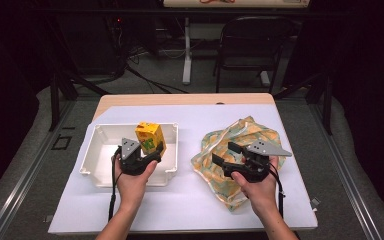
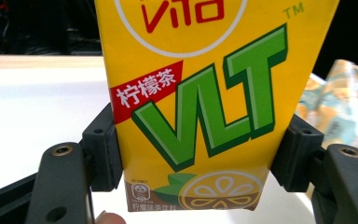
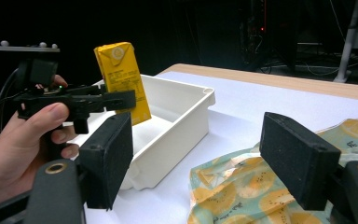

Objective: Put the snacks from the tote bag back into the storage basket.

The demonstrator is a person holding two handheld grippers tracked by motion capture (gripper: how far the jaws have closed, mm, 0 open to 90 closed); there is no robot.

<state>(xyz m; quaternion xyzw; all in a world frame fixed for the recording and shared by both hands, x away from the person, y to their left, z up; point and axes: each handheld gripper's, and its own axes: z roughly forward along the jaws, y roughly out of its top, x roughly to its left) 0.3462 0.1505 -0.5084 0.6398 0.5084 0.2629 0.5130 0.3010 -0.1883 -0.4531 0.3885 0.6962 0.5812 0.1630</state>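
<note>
We see the left gripper (image 1: 147, 152) clamped on a yellow lemon tea carton (image 1: 150, 137), held tilted over the white bin (image 1: 92, 165) at nine o'clock. The right gripper (image 1: 225, 155) hovers, jaws apart, above the patterned cloth (image 1: 257, 132) at three o'clock

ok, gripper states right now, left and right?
Left gripper: shut on the yellow lemon tea carton.
Right gripper: open, holding nothing, over the lemon-print cloth.

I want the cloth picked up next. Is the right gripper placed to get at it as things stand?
Probably yes. The right gripper hangs open just above the lemon-print cloth, with nothing between them. The left gripper, holding the yellow carton over the white bin, is off to the side.
</note>
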